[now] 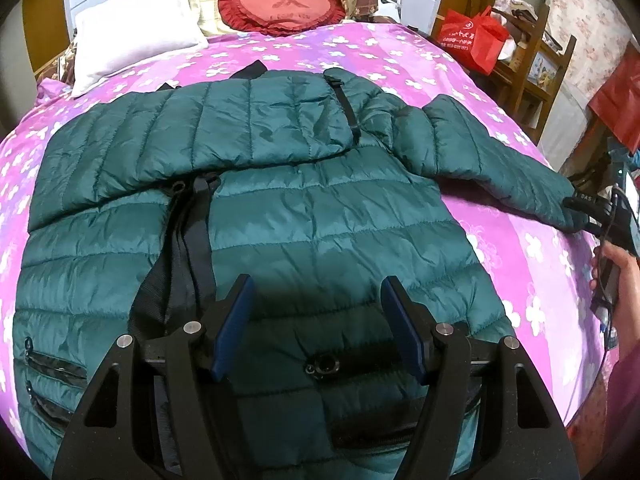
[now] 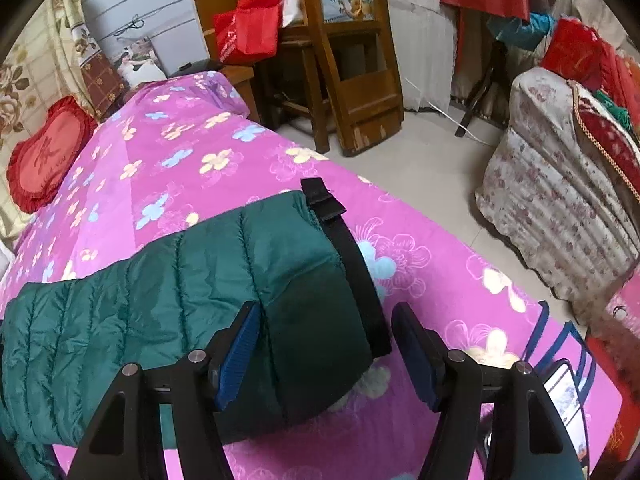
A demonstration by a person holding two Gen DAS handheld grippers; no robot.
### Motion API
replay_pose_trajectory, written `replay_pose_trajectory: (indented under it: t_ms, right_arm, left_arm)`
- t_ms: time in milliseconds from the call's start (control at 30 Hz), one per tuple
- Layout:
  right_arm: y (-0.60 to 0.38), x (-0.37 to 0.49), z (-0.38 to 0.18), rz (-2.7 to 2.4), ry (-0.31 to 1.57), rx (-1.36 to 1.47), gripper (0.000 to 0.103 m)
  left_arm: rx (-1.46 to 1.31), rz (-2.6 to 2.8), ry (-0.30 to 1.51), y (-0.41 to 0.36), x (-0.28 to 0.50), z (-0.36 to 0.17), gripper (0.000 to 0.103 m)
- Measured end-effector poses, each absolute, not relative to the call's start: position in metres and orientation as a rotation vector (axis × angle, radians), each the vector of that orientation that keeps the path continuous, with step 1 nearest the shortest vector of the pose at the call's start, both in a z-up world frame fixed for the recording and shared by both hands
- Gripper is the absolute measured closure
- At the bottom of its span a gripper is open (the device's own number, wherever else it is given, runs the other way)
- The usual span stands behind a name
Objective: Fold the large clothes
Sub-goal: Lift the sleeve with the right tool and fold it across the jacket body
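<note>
The left gripper [image 1: 318,322] is released, its blue pads wide apart above the lower front of the green puffer jacket [image 1: 280,216], not touching the cloth. The right gripper [image 2: 326,350] is also released; the end of the jacket's sleeve [image 2: 248,280] with its black cuff [image 2: 360,276] lies between the two fingers, which do not press it.

The jacket lies spread flat, front side up, in the middle of the bed cover [image 1: 420,68], a pink-purple sheet printed with white, yellow and blue flowers. One sleeve is folded across the chest; the other stretches out to the bed's side edge, where the right gripper is.

Beyond the jacket, at the head of the bed, rest a white pillow [image 1: 136,28] and a red heart-shaped cushion [image 1: 282,2]. Beside the bed near that end stands wooden furniture [image 2: 344,60] with a red bag [image 2: 248,26] on it. Further from the jacket, across a pale floor [image 2: 432,156], is a piece covered with flowered cloth [image 2: 560,184].
</note>
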State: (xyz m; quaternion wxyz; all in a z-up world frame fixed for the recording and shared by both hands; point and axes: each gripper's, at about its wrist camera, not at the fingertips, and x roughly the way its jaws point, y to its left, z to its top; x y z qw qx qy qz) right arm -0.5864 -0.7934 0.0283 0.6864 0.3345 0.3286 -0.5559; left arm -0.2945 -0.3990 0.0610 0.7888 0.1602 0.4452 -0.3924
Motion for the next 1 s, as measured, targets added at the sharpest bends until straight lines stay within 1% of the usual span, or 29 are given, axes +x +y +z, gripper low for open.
replay_pose_trajectory:
  t_ms: [100,200,300,433,467,500,533,567,600,733,833,1000]
  right_arm:
    - [-0.792,-0.590,0.034,-1.264,0.690,0.755,0.038]
    - [-0.795,-0.591,0.034,-1.270,0.697,0.743,0.037]
    - [-0.799,-0.594,0.025,-1.241,0.692,0.803,0.036]
    - [-0.796,-0.591,0.024,-1.227,0.694,0.778,0.036]
    - [-0.794,-0.588,0.024,-1.213,0.700,0.767,0.039]
    - [-0.793,-0.585,0.025,-1.193,0.704,0.755,0.053]
    - [-0.791,-0.582,0.025,-1.174,0.709,0.745,0.062]
    - [-0.789,-0.580,0.026,-1.155,0.711,0.740,0.067]
    - [-0.786,-0.579,0.028,-1.125,0.697,0.742,0.078]
    - [-0.778,-0.584,0.046,-1.041,0.610,0.773,0.080]
    - [-0.768,-0.585,0.074,-0.971,0.531,0.766,0.081]
    - [-0.739,-0.555,0.123,-0.865,0.483,0.682,0.081]
  left_arm:
    - [0.351,-0.845,0.962,-0.397,-0.294,0.061,0.038]
    - [0.344,-0.839,0.967,-0.396,-0.292,0.060,0.038]
    - [0.333,-0.838,0.973,-0.395,-0.291,0.060,0.038]
    - [0.343,-0.842,0.973,-0.394,-0.293,0.059,0.038]
    - [0.345,-0.843,0.974,-0.394,-0.293,0.059,0.038]
    - [0.343,-0.843,0.975,-0.393,-0.294,0.058,0.038]
    - [0.341,-0.843,0.977,-0.393,-0.294,0.058,0.038]
    - [0.339,-0.843,0.977,-0.391,-0.293,0.058,0.038]
    - [0.338,-0.841,0.976,-0.390,-0.293,0.058,0.038]
    - [0.333,-0.828,0.968,-0.383,-0.288,0.062,0.038]
    - [0.321,-0.811,0.958,-0.376,-0.282,0.066,0.038]
    - [0.303,-0.796,0.943,-0.362,-0.270,0.073,0.038]
